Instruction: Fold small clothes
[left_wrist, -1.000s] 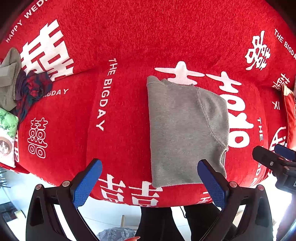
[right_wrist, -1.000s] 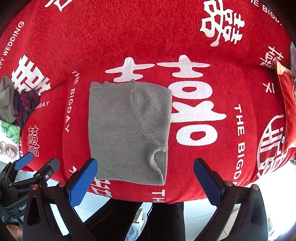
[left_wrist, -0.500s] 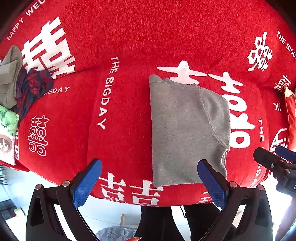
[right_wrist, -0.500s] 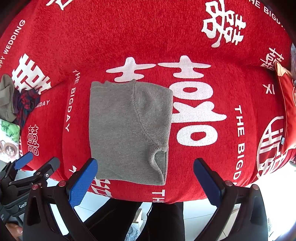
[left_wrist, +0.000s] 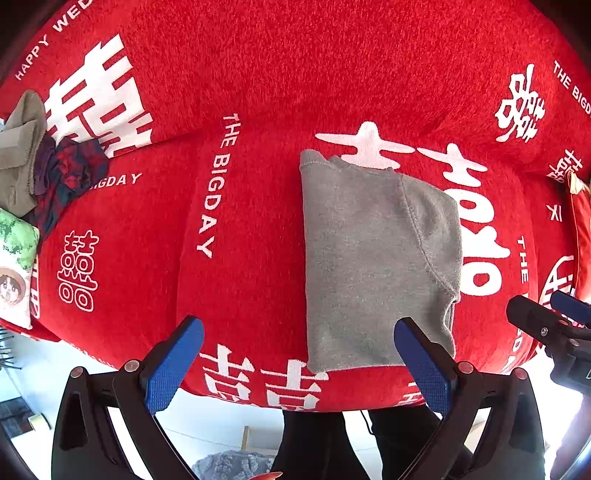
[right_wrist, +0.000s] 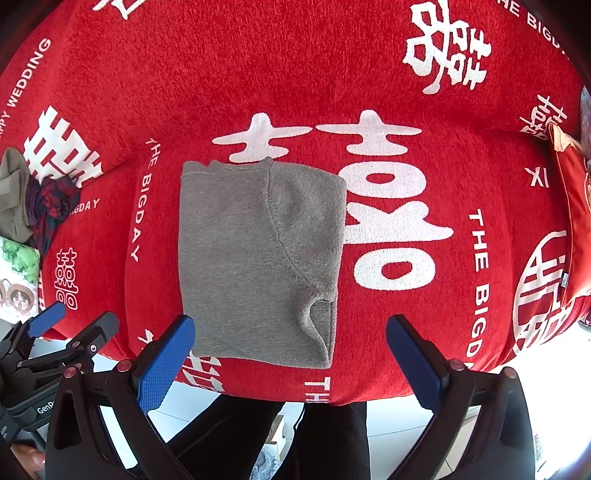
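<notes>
The grey garment (left_wrist: 373, 258) lies folded flat at the middle of the red printed cover (left_wrist: 258, 92), its lower hem near the cover's front edge. The left claw (left_wrist: 299, 354) and the right claw (right_wrist: 291, 350) both hover above that front edge, jaws spread wide, gripping nothing. A heap of other clothes (left_wrist: 40, 166) sits well apart at far left.

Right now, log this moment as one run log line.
stage: fold small clothes | grey garment: folded, flat on red cover | left tongs: open, empty | right tongs: open, empty | pile of clothes: far left
</notes>
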